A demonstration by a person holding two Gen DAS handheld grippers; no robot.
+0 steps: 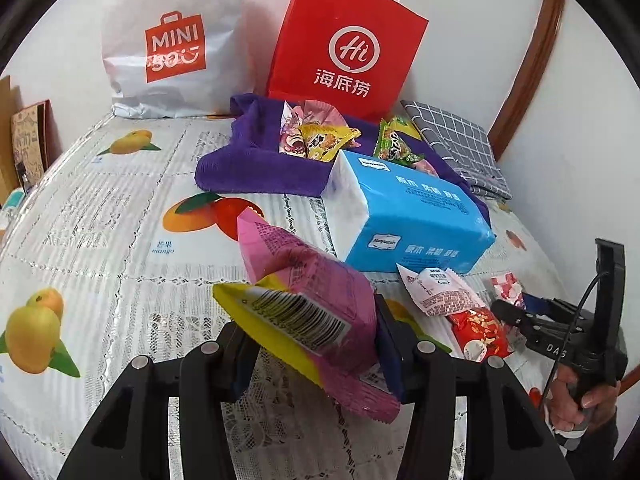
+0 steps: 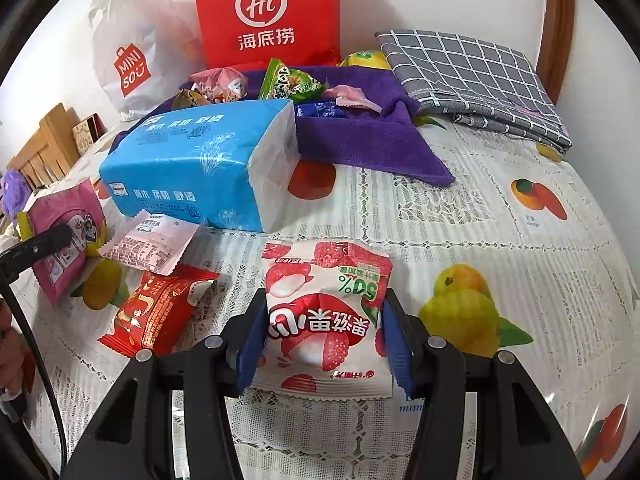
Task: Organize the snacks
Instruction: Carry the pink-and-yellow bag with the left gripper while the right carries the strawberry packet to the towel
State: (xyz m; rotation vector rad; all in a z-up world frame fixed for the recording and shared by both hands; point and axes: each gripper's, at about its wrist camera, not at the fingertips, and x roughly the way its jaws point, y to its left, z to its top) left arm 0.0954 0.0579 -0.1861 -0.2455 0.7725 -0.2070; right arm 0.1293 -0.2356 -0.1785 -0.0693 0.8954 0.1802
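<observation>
Your left tongs point(image 1: 310, 354) clamp the pink snack packet point(image 1: 308, 276), your right tongs point(image 2: 324, 340) the lychee gummy pack point(image 2: 326, 312). Several snacks already lie on the purple towel point(image 2: 360, 140) near the desk's far edge; 2 packets remain: the red point(image 2: 158, 312) and the white point(image 2: 154, 244).

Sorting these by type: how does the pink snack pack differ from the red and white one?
The pink snack pack is pink and yellow, held by the left gripper. The red and white pack shows fruit pictures and sits in the right gripper. Both are sealed pouches gripped between jaws.
</observation>
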